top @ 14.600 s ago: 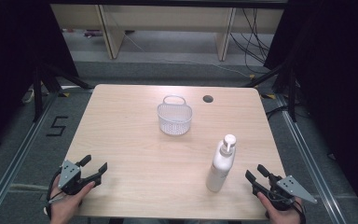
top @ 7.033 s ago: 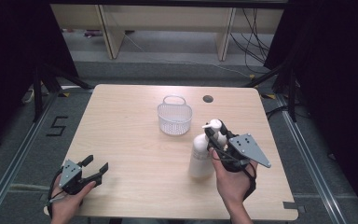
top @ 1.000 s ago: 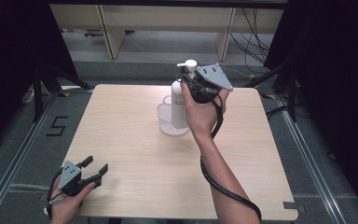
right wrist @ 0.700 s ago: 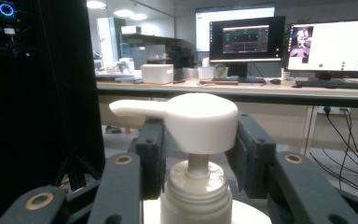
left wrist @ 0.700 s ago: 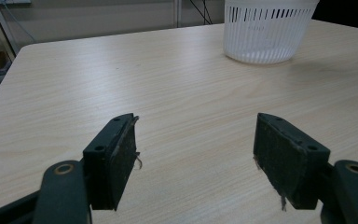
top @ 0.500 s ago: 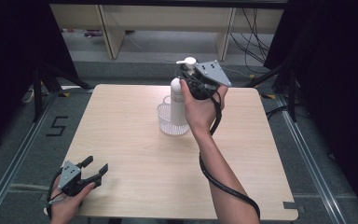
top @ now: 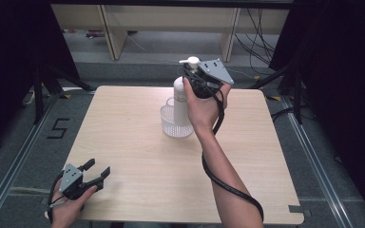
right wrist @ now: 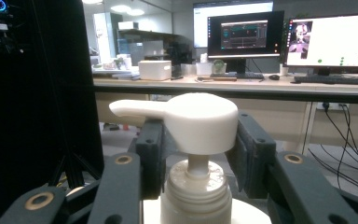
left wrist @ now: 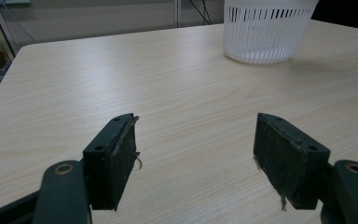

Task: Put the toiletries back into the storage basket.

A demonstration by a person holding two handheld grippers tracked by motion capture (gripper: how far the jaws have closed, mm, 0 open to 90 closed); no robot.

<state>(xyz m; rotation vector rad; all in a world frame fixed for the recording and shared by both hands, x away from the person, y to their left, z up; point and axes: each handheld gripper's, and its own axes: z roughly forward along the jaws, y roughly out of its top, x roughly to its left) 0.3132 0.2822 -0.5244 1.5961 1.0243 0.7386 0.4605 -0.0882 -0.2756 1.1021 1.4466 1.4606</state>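
Near the table's (top: pixel 138 156) front left corner, the left gripper (top: pixel 95 175) rests low over the pale wood-grain top, held by the person's left hand (top: pixel 69 209). Its jaws stand wide apart with nothing between them; in the left gripper view the two flat black pads (left wrist: pixel 121 161) are matte and rough, with frayed threads at their edges, and bare laminate shows in the gap.

Farther in, toward the middle of the far edge, sits a small white plastic basket (top: pixel 170 124): round, slightly tapered, its wall cut into thin vertical slats under a smooth rim. In the left gripper view the basket (left wrist: pixel 265 35) stands on the tabletop near the far right.

Above and partly inside that basket, the right gripper (top: pixel 192 78) clamps a white pump bottle (top: pixel 180 102), held upright by the right hand (top: pixel 202 107). The bottle is a smooth, tall cylinder of opaque plastic; its lower end reaches down within the basket's rim, though whether it touches the bottom cannot be told. In the right gripper view the black jaws press on either side of the bottle's neck below the rounded pump head (right wrist: pixel 200 119), whose flat spout points to the left of that view above a ribbed collar (right wrist: pixel 196 186).
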